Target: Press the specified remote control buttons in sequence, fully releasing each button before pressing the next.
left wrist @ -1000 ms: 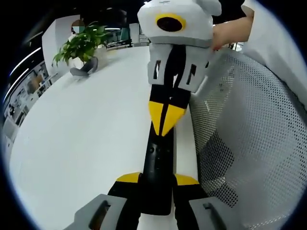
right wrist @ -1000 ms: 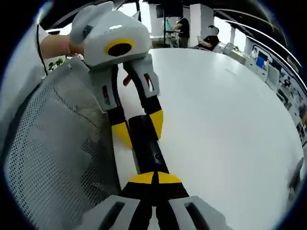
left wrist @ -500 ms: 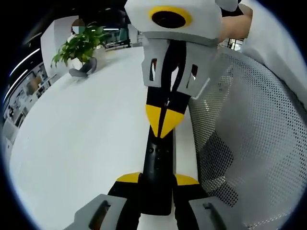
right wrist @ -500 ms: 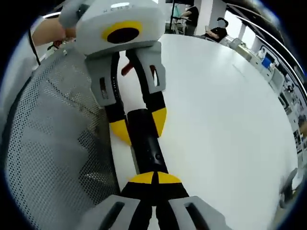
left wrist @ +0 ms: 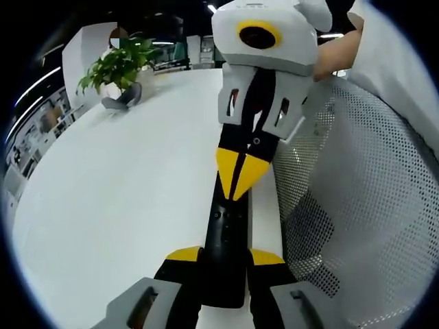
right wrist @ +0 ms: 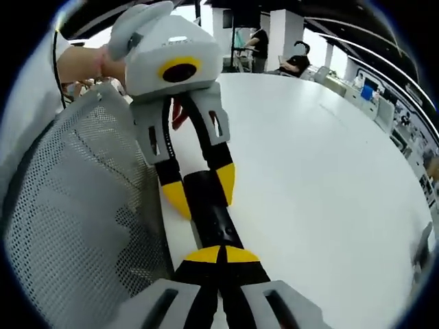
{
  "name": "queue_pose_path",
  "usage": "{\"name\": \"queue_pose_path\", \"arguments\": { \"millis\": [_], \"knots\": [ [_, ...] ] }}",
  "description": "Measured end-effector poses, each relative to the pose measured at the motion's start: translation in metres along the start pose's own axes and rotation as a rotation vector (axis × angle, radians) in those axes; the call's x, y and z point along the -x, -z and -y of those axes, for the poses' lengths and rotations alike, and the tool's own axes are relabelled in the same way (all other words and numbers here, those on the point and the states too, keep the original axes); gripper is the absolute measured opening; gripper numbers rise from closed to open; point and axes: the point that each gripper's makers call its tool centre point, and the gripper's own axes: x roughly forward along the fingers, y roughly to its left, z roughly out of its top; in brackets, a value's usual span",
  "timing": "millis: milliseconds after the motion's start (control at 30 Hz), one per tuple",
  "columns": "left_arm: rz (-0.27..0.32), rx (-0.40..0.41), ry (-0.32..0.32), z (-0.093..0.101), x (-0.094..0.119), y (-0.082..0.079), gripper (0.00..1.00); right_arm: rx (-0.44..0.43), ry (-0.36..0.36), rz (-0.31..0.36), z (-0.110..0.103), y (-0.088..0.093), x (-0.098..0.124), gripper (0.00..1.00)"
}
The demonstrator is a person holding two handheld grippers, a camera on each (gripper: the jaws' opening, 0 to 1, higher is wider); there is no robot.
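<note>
**A:** Anything different from half a second ago?

**B:** Yes. In the left gripper view, drawn back toward 12 o'clock with the right tool [left wrist: 240, 175] and shifted a little to 1 o'clock, after looming larger just before. Reads as easing off after a press, though impossible to say whether its tip is clear of the button.

**A:** And the state of that tool?

**B:** Closed to a single yellow point, holding nothing, aimed down at the remote [left wrist: 226, 233].

**A:** Where to find the remote?

**B:** Lying lengthwise on the white worktop [left wrist: 123, 192] along its edge, just beside a mesh chair back [left wrist: 357, 192] at 3 o'clock. Clamped across its sides by the left tool [left wrist: 226, 255], yellow pads flanking one end.

**A:** Meaning for the task?

**B:** Probably between presses. Worth lifting fully clear before going down again, and keeping the remote steady and in sight. In the right gripper view, hard to read any gap under the tip.
</note>
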Motion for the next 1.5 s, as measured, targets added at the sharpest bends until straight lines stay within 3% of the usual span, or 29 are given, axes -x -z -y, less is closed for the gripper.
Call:
{"name": "queue_pose_path", "arguments": {
  "millis": [300,467,633,800,900,1200,1367,1400,1500],
  "knots": [
    [-0.004,0.002,0.006,0.0,0.0,0.0,0.24,0.071,-0.007,-0.059,0.002,0.0,-0.004,0.0],
    [-0.011,-0.006,0.01,0.0,0.0,-0.001,0.24,0.027,-0.01,-0.083,0.004,0.0,-0.006,0.0],
    [-0.023,-0.025,0.004,0.001,0.001,-0.001,0.24,-0.003,-0.003,-0.051,0.004,0.001,-0.004,0.0],
    [-0.012,-0.008,-0.001,0.001,0.001,-0.001,0.24,0.025,0.012,-0.034,0.0,0.001,-0.003,0.0],
    [-0.019,-0.012,0.001,0.001,0.001,-0.001,0.24,0.017,-0.036,-0.026,-0.007,0.001,-0.002,0.0],
    [-0.009,-0.001,-0.005,0.0,0.001,-0.001,0.24,0.105,-0.034,-0.07,-0.01,0.0,-0.005,0.0],
    [-0.009,0.008,-0.006,0.0,0.001,-0.002,0.24,0.125,-0.049,-0.056,-0.017,-0.008,-0.012,0.0],
    [-0.009,0.009,-0.003,0.001,0.001,-0.002,0.24,0.148,-0.052,-0.102,-0.019,-0.004,-0.012,0.0],
    [-0.015,0.001,-0.004,0.0,0.001,-0.002,0.24,0.163,-0.029,-0.105,-0.019,-0.006,-0.013,0.0]
  ]
}}
